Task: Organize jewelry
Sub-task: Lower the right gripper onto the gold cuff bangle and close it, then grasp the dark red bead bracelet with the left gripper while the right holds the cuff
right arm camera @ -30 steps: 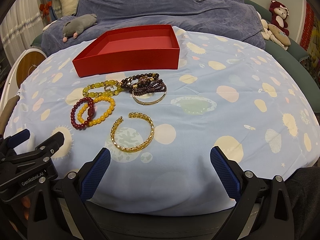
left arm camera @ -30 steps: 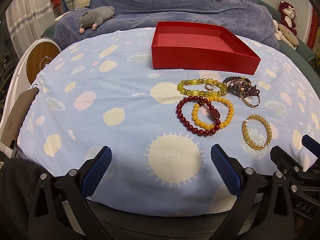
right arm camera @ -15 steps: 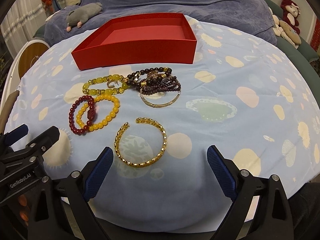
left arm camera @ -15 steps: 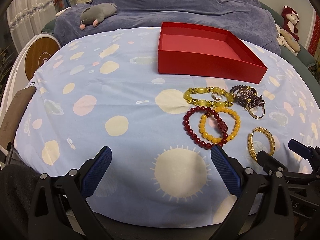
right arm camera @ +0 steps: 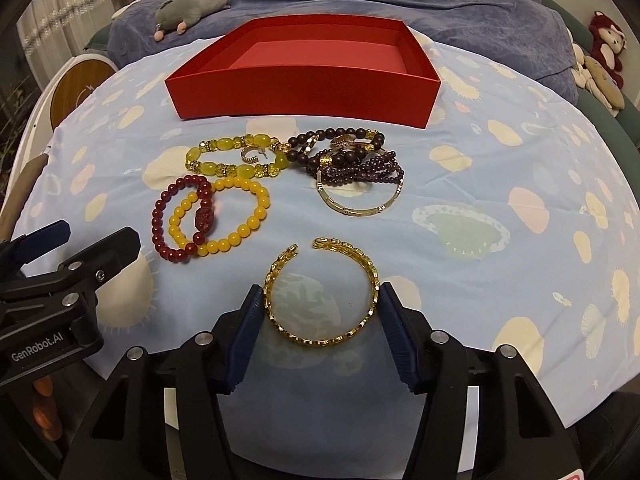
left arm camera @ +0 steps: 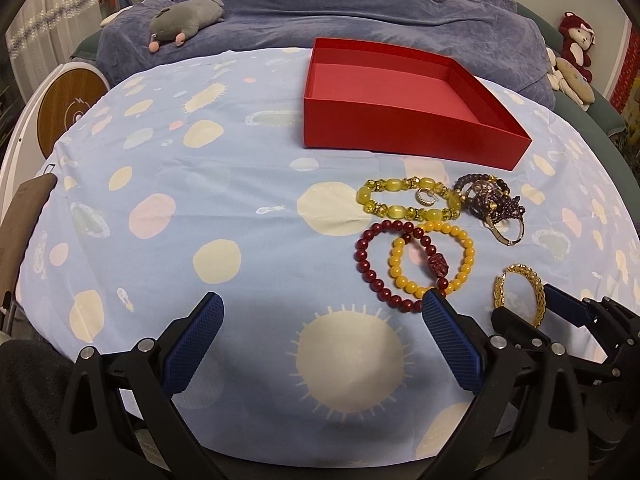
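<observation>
A gold chain bangle [right arm camera: 322, 292] lies on the blue cloth, also seen in the left wrist view [left arm camera: 519, 294]. My right gripper [right arm camera: 320, 300] has its pads against both sides of the bangle. Farther back lie a dark red bead bracelet [right arm camera: 180, 216], an orange bead bracelet [right arm camera: 224, 216], a yellow-green bracelet [right arm camera: 236, 158], a small ring [right arm camera: 250, 155], dark purple bead strands [right arm camera: 352, 158] and a thin gold bangle [right arm camera: 360, 200]. An empty red box [right arm camera: 304, 80] stands behind them. My left gripper [left arm camera: 320, 320] is open and empty, left of the bangle.
The table is round with a spotted blue cloth [left arm camera: 160, 200]. A grey plush mouse [left arm camera: 184, 20] lies on the blue sofa behind. Plush toys [right arm camera: 604, 56] sit at the far right. A round wooden disc [left arm camera: 68, 108] stands at the left.
My right gripper has moved forward to the gold bangle and narrowed onto its sides. My left gripper has moved forward slightly and stays open.
</observation>
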`<state>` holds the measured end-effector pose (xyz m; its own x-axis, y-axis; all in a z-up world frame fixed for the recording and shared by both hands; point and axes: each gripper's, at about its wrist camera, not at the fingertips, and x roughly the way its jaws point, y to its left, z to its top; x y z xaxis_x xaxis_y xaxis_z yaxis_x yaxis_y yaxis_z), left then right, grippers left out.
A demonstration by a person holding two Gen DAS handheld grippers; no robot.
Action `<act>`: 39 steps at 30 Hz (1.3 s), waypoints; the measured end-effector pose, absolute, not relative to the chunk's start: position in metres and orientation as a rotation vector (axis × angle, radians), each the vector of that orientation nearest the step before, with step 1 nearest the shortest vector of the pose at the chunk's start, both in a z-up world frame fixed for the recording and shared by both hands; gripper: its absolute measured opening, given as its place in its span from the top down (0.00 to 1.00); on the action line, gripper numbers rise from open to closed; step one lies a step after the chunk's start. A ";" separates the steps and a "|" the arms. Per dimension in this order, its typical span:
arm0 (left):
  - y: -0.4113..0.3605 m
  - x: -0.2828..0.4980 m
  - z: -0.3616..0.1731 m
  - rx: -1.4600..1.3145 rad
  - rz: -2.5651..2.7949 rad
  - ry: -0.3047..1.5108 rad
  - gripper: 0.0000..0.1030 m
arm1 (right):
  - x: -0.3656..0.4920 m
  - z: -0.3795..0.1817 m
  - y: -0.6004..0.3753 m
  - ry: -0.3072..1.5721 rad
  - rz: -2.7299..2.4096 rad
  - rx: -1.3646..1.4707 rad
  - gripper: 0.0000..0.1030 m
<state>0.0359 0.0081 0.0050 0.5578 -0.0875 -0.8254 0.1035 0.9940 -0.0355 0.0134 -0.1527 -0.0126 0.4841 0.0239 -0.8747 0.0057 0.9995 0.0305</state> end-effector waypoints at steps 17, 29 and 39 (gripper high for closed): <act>-0.016 0.068 -0.006 0.024 -0.124 1.024 0.08 | 0.010 -0.008 -0.178 1.054 -0.023 0.115 0.46; 0.008 0.075 -0.014 0.012 -0.100 1.042 0.30 | 0.010 -0.011 -0.174 1.059 -0.012 0.118 0.46; -0.006 0.076 -0.010 0.054 -0.212 1.033 0.92 | 0.010 -0.010 -0.170 1.063 0.005 0.110 0.46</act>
<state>0.0759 -0.0064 -0.0104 0.4936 -0.1496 -0.8567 0.2002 0.9782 -0.0555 0.0100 -0.1700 -0.0100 0.4869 0.0573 -0.8716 0.0488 0.9945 0.0927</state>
